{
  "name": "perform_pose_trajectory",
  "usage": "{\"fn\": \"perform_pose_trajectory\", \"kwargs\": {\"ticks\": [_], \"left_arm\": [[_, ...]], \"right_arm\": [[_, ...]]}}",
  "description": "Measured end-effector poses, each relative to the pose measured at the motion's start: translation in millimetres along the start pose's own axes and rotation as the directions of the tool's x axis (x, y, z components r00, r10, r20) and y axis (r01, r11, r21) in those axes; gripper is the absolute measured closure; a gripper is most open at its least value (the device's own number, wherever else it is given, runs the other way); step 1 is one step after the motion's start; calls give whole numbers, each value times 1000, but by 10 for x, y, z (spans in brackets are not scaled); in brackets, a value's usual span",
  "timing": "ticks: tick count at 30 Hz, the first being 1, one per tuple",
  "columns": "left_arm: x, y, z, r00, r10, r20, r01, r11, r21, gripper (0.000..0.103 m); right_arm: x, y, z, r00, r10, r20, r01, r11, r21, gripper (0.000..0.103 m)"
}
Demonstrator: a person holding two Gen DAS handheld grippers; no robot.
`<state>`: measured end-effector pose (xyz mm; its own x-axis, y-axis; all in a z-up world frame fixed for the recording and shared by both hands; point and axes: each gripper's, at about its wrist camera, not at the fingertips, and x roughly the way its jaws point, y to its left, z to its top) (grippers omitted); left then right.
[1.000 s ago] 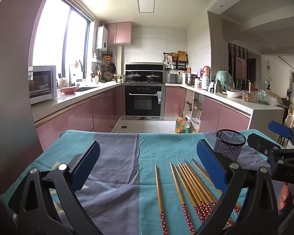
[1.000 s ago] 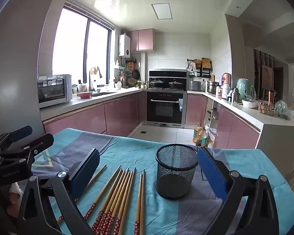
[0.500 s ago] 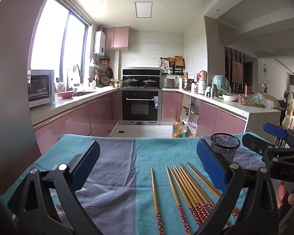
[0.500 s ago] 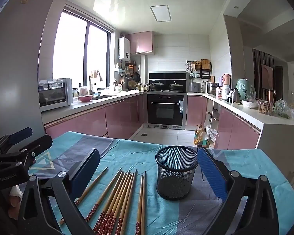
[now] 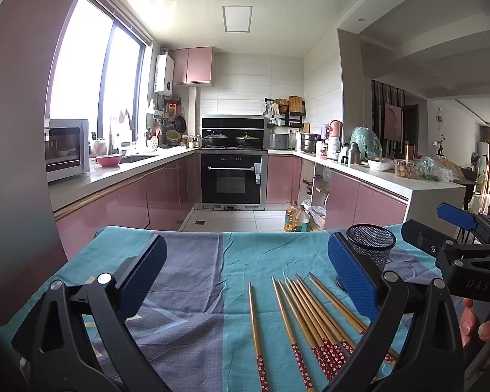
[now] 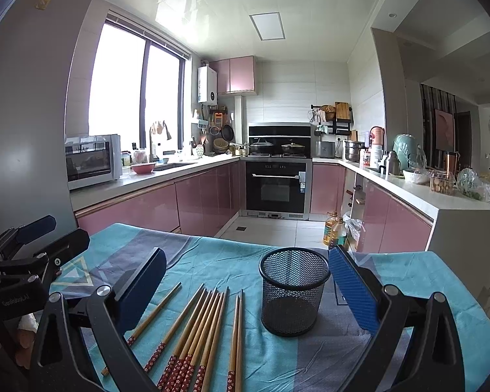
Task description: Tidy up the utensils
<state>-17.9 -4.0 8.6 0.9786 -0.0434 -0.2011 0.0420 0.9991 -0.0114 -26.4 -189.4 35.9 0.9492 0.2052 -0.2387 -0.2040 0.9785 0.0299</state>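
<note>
On the table, a teal and grey tablecloth (image 6: 232, 258) is spread, and a row of wooden chopsticks (image 6: 202, 326) with red patterned ends is laid flat on it. 2 of them lie close together nearest the black mesh cup (image 6: 292, 290), a tight bundle is seen beside them, and 1 more lies apart at an angle on the far side. The mesh cup is stood upright on the cloth, just beside the chopsticks and not touching them; nothing can be seen inside it.

Both grippers are held above the near edge of the table. The right gripper (image 6: 245, 290) is spread wide, with nothing held between its blue pads; the chopsticks and the cup are framed between its fingers. The left gripper (image 5: 245, 277) is likewise spread wide and holds nothing, with the chopsticks (image 5: 310, 320) seen below it towards its right finger and the mesh cup (image 5: 370, 248) partly hidden behind that finger. A hand (image 5: 480, 323) is seen wrapped around the right gripper's handle at the edge of the left wrist view.

Beyond the table, pink kitchen cabinets (image 6: 205, 199) and a built-in oven (image 6: 276, 186) are seen.
</note>
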Motion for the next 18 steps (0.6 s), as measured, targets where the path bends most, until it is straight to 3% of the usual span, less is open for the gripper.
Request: {"fn": "perform_pose_trajectory", "kwargs": {"ticks": [18], "left_arm": [[-21, -7, -13, 1000, 0, 11, 0, 1000, -2, 6]], "right_arm": [[-9, 4, 17, 1000, 4, 8, -4, 1000, -1, 7]]}}
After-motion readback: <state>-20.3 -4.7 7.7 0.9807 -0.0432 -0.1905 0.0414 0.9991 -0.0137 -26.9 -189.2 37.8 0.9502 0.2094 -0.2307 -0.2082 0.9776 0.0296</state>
